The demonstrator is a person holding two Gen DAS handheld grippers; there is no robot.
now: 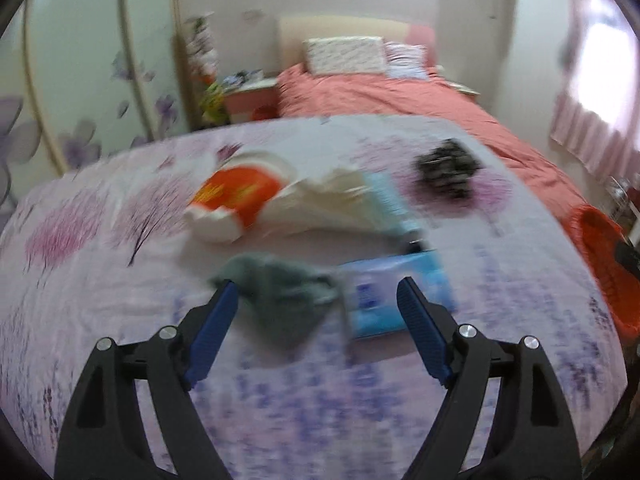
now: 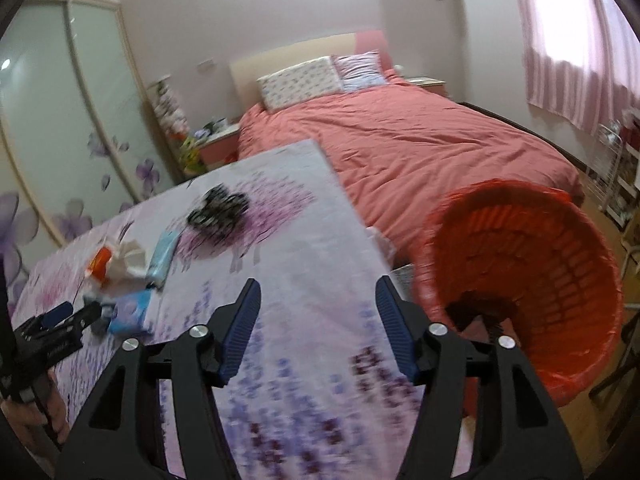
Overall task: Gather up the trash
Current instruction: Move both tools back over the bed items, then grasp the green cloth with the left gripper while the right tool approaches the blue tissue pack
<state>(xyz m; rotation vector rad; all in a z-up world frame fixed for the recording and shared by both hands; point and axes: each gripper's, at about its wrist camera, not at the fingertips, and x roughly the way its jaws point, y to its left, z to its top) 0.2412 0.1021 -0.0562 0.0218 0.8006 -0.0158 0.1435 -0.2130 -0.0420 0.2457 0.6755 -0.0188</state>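
Observation:
My left gripper [image 1: 317, 284] hangs open over a table with a floral cloth [image 1: 100, 280]. A crumpled grey wad [image 1: 280, 300] lies between its fingertips, nearer the left one; the pads do not press on it. Beside the wad is a blue tissue pack [image 1: 396, 296]. Farther off lie an orange-and-white wrapper [image 1: 240, 196], white paper [image 1: 332, 204] and a black crumpled piece [image 1: 446, 168]. My right gripper [image 2: 318, 282] is open with nothing in it, above the table's right edge beside an orange-lined bin [image 2: 532, 280]. In the right wrist view the left gripper [image 2: 86, 312] shows at the trash pile [image 2: 120, 264].
A bed with a salmon cover [image 2: 420, 148] stands behind the table. Something dark lies at the bottom of the bin [image 2: 484, 312]. A wardrobe with flowered sliding doors [image 2: 60, 120] is on the left, a nightstand [image 1: 250, 96] by the bed, a curtained window [image 2: 580, 60] on the right.

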